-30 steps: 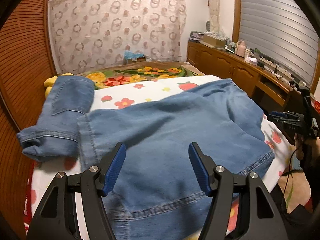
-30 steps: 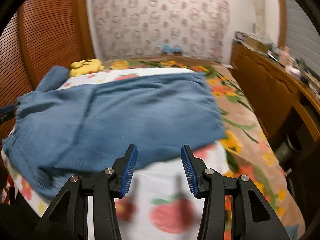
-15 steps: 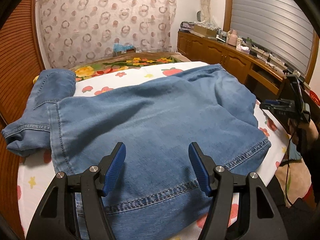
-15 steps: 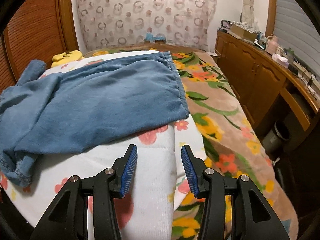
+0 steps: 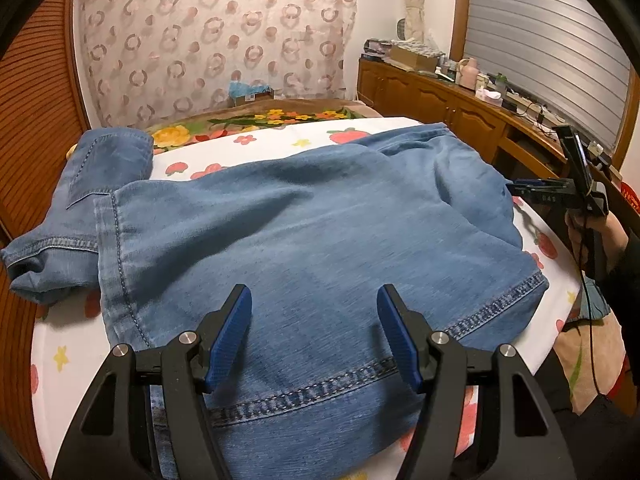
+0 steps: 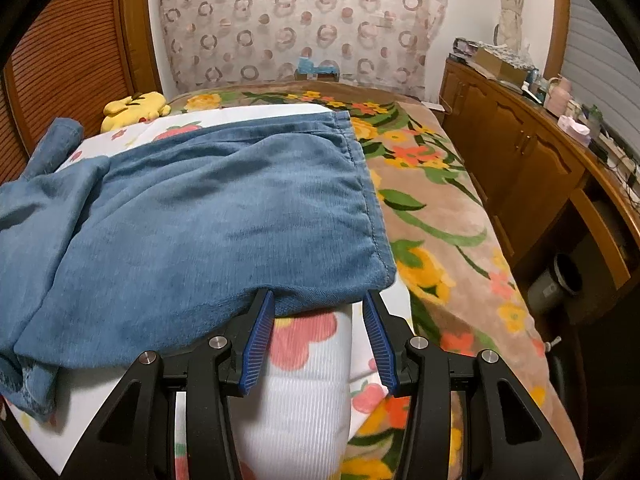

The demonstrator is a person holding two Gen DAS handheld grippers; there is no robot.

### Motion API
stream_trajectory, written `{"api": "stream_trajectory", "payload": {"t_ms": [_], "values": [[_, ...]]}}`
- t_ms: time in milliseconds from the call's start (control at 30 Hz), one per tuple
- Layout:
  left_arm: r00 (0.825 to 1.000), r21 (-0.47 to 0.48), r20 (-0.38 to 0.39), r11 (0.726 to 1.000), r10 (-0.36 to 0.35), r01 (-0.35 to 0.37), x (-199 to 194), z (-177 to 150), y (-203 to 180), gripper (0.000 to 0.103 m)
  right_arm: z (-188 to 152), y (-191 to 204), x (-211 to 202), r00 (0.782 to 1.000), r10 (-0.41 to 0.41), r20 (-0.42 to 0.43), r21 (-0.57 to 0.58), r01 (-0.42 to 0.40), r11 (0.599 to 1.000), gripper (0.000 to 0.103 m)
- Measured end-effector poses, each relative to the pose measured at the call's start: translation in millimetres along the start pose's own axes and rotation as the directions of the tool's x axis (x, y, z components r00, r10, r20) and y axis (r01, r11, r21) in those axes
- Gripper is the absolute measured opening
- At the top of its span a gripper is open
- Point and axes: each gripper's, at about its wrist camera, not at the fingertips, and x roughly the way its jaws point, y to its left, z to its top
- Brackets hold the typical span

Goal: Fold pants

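Pants [image 5: 304, 240] made of blue denim lie spread on the white flowery sheet [image 6: 304, 412] on the bed, one part already folded over. It looks like the time to pick corners for the next fold. Left gripper [image 5: 315, 334] hangs over the stitched hem, spread, holding nothing. Right gripper [image 6: 318, 340] sits at the near corner, spread and empty; next it should pinch that edge.

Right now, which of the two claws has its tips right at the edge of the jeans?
The right claw: its open tips meet the near edge of the jeans. The left claw hovers open above the denim.
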Motion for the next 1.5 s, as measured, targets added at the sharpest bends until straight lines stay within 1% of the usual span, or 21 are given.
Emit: {"api": "stream_trajectory", "payload": {"t_ms": [67,100,133,200,267,300,333,400,633,767,800,867,900,933,1000,1100,1167,1200,1400,1467,1500], "values": [[1.0,0.0,-0.001,1.0,-0.001,0.001,0,0,0,0.066,-2,-3,1,1.0,0.017,0.004,0.0,-0.017,1.0,0.045],[1.0,-0.001,-0.001,1.0,-0.001,0.001,0,-1,0,0.066,-4,0,1,1.0,0.029,0.004,-0.002,-0.029,1.0,0.038],[1.0,-0.001,-0.003,1.0,-0.001,0.001,1,-1,0,0.066,-6,-2,2,0.999,0.044,0.004,-0.004,-0.044,0.999,0.035],[1.0,-0.003,-0.005,1.0,-0.001,0.001,1,-2,1,0.066,-5,0,3,0.999,0.042,0.006,-0.007,-0.042,0.999,0.035],[1.0,-0.004,-0.004,1.0,-0.001,0.001,1,-2,1,0.066,-6,-1,4,0.999,0.046,0.01,-0.011,-0.046,0.999,0.025],[1.0,-0.005,-0.005,1.0,-0.002,0.002,1,-2,1,0.066,-6,0,4,0.999,0.052,0.011,-0.017,-0.052,0.999,0.013],[1.0,-0.004,-0.005,1.0,-0.001,0.001,1,-2,1,0.066,-5,1,4,0.999,0.05,0.013,-0.024,-0.049,0.998,0.005],[1.0,-0.005,-0.005,1.0,0.0,0.0,2,-3,2,0.066,-7,2,3,0.998,0.06,0.018,-0.037,-0.059,0.998,0.0],[1.0,-0.02,0.0,1.0,-0.001,0.001,0,-6,6,0.066,-8,4,-9,0.995,0.082,0.057,-0.05,-0.079,0.996,0.0],[1.0,-0.027,0.007,1.0,-0.005,0.005,-2,-6,7,0.066,-7,-3,-14,0.994,0.073,0.075,0.034,-0.076,0.997,0.0],[1.0,-0.027,0.008,1.0,-0.006,0.006,-2,-6,7,0.066,-8,-8,-12,0.995,0.073,0.074,0.058,-0.077,0.995,0.002],[1.0,-0.025,0.008,1.0,-0.006,0.006,-3,-6,7,0.066,-9,-16,-4,0.998,0.038,0.052,0.089,-0.043,0.995,0.014],[1.0,-0.025,0.008,1.0,-0.006,0.006,-3,-6,8,0.066,-10,-21,1,0.999,0.028,0.038,0.109,-0.032,0.994,0.027],[1.0,-0.027,0.009,1.0,-0.006,0.007,-3,-6,8,0.066,-13,-26,6,0.999,0.028,0.025,0.134,-0.031,0.99,0.033],[1.0,-0.029,0.008,1.0,-0.006,0.007,-3,-6,8,0.066,-16,-31,14,0.999,0.037,0.004,0.169,-0.037,0.985,0.034],[1.0,-0.03,0.006,1.0,-0.006,0.006,-3,-6,8,0.066,-22,-36,21,1.0,0.01,-0.016,0.184,-0.007,0.983,0.037],[1.0,-0.028,0.003,1.0,-0.006,0.006,-4,-6,8,0.066,-27,-39,25,0.999,0.012,-0.032,0.206,-0.005,0.978,0.038],[1.0,-0.028,0.003,1.0,-0.006,0.006,-4,-6,8,0.066,-28,-41,26,0.999,0.013,-0.03,0.222,-0.006,0.975,0.04],[1.0,-0.03,0.003,1.0,-0.008,0.008,-3,-8,8,0.066,-21,-54,33,0.997,0.075,-0.029,0.302,-0.063,0.951,0.04],[1.0,-0.028,0.002,1.0,-0.006,0.006,-3,-8,8,0.066,-21,-57,32,0.995,0.1,-0.015,0.309,-0.09,0.947,0.03],[1.0,-0.028,0.001,1.0,-0.006,0.007,-2,-8,8,0.066,-21,-55,31,0.994,0.11,-0.005,0.303,-0.103,0.947,0.019]]}}
